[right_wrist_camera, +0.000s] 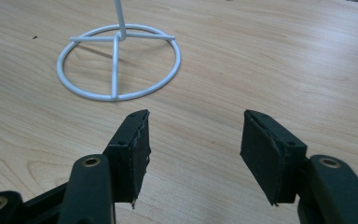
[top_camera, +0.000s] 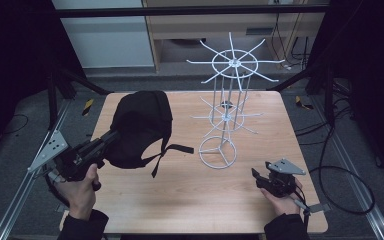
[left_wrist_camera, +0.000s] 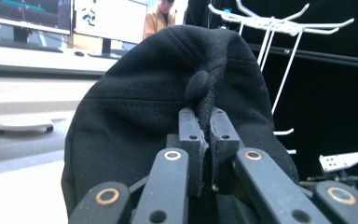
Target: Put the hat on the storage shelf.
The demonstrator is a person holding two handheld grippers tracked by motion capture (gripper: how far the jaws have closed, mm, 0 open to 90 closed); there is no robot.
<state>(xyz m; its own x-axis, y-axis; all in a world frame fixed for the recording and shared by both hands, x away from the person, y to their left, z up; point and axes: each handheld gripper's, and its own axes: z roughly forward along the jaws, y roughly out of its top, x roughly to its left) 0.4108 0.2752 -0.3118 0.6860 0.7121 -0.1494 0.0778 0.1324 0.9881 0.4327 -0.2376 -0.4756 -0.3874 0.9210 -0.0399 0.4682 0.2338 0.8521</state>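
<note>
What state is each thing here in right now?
Black cap: pinched by its fabric, partly lifted above the table.
Left gripper: shut on the cap.
Right gripper: open, empty, low over the table.
White wire rack: upright, hooks bare.
Table: bears the rack.

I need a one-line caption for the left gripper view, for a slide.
Left gripper pinching a fold of the black cap, with the white wire rack behind.

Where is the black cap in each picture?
High view: the black cap hangs left of centre, pinched by the left claw.
Left gripper view: the cap fills the middle, a fold clamped in the claw.
Right gripper view: not in it.
Shared landmark: the white wire rack.
</note>
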